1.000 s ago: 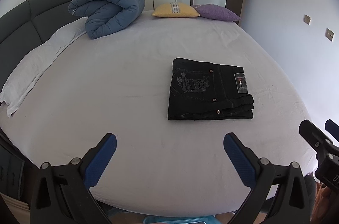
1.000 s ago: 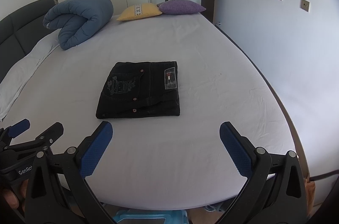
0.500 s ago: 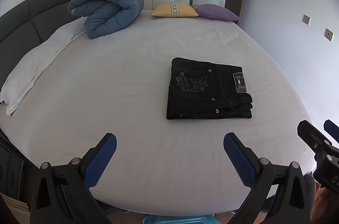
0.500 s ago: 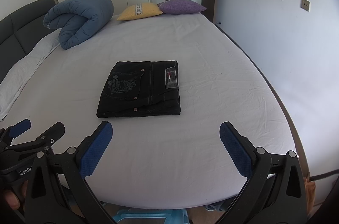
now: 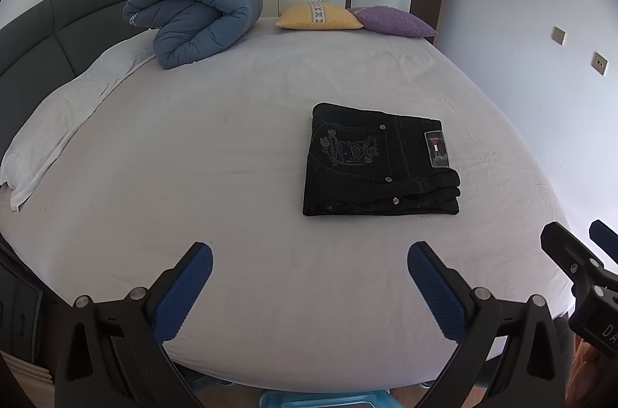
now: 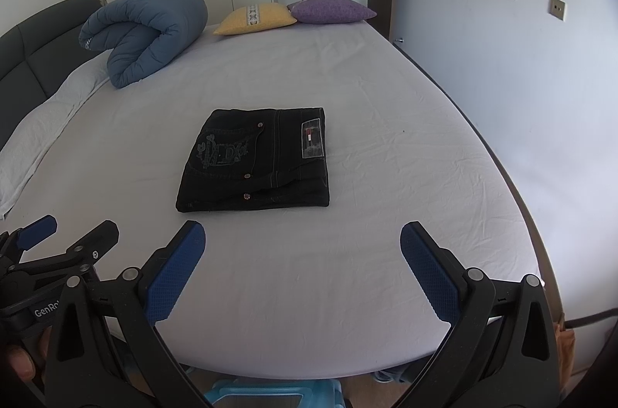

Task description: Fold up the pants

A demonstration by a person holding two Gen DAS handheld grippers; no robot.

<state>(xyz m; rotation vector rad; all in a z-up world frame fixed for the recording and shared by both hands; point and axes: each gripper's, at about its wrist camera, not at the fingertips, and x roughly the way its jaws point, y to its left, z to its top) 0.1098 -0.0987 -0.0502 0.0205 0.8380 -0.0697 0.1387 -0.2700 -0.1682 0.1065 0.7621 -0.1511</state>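
Spreading across both views, a bed (image 5: pixel 239 176) under a pale sheet is filling nearly the whole frame. I am holding my left gripper (image 5: pixel 309 267) low at the bottom of its frame, jaws spread wide and gripping nothing, and my right gripper (image 6: pixel 302 246) likewise, wide apart and empty at the bottom edge. Both are hanging back over the near edge of the bed, well apart from the cloth, which I take as the folding being finished. Further up, the pants (image 5: pixel 380 163) are lying right of center in the left view, left of center in the right view (image 6: pixel 257 163), stacked into a compact dark rectangle with the pocket and label facing up. Beyond, toward the upper left, a rolled blue duvet (image 5: pixel 197 18) is sitting, with a yellow pillow (image 5: pixel 318 16) and a purple pillow (image 5: pixel 394 22) at top center, clear of the folding area.
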